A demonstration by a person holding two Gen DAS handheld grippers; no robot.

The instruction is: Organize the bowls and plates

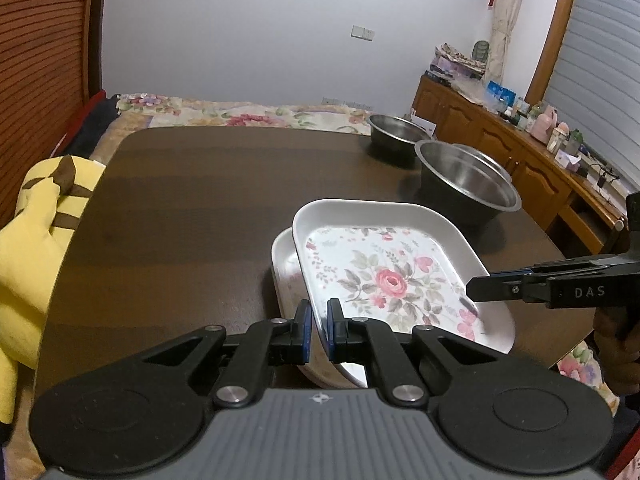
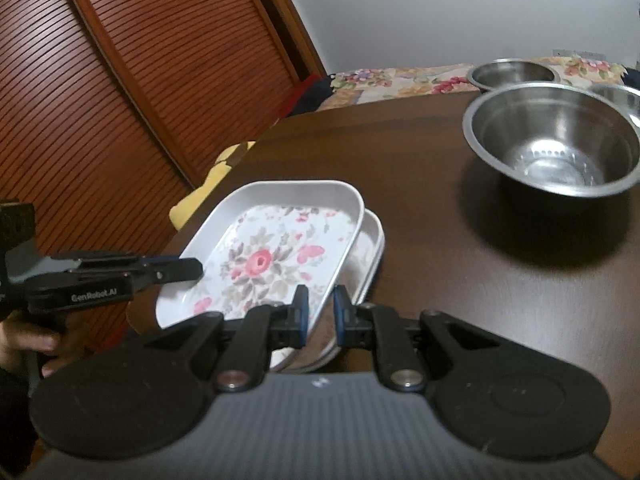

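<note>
- Both claws hold one white rectangular floral-printed plate [image 1: 384, 264]: the left claw [image 1: 319, 330] is closed on its near rim, the right claw [image 2: 320, 314] is closed on the rim at the opposite side;
- the landmark here is the second white rectangular plate [image 1: 285, 264], which lies flat on the dark brown wooden surface [image 1: 180, 208]; the held plate sits tilted just above it and overlaps most of it, so that only one edge strip of the lower plate shows; whether the two touch at any point I cannot tell;
- done so far, as I judge it: the floral plate is brought over its partner and nearly lined up with it; it is not yet set down square, since its far rim overhangs the lower plate;
- left for the plates: lower, level, release with both claws;
- the large stainless steel bowl [image 2: 552, 140] stands on the surface beyond the lower plate and well apart from it; a smaller stainless steel bowl [image 2: 514, 74] stands further off again, just behind the large one; a third steel rim [image 2: 618, 98] shows beside them at the edge of the right wrist view;
- the bowls are not nested, so that half of the task looks untouched;
- overall I put the job at under halfway.
</note>
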